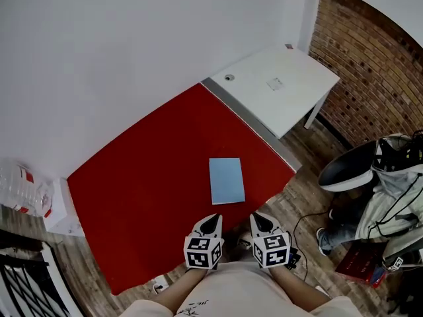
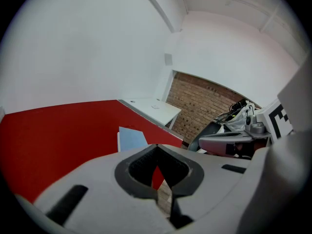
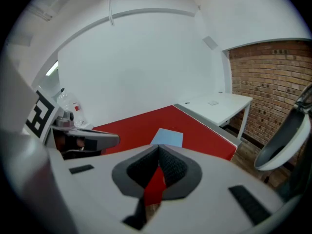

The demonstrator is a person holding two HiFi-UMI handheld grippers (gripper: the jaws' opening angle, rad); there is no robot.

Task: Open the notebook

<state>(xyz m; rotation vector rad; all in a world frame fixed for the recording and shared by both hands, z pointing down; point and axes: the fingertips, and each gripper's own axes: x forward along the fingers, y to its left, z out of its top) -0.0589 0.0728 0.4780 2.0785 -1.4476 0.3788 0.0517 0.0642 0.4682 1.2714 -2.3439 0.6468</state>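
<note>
A closed light-blue notebook [image 1: 227, 180] lies flat on the red table [image 1: 152, 197], a little in from the table's near edge. Both grippers hover side by side just short of that edge, below the notebook in the head view, and neither touches it. My left gripper [image 1: 214, 219] is shut, its jaw tips meeting with nothing between them. My right gripper [image 1: 257, 217] is shut and empty too. In the left gripper view the notebook [image 2: 131, 139] shows just beyond the closed jaws. The right gripper view has the notebook [image 3: 168, 137] straight ahead over its closed jaws.
A white desk [image 1: 277, 88] adjoins the red table's far right end, with a brick wall [image 1: 370, 65] behind it. A chair draped with clothes [image 1: 370, 170] and a red box [image 1: 360, 263] stand on the wooden floor at right. Plastic bottles [image 1: 20, 187] sit at far left.
</note>
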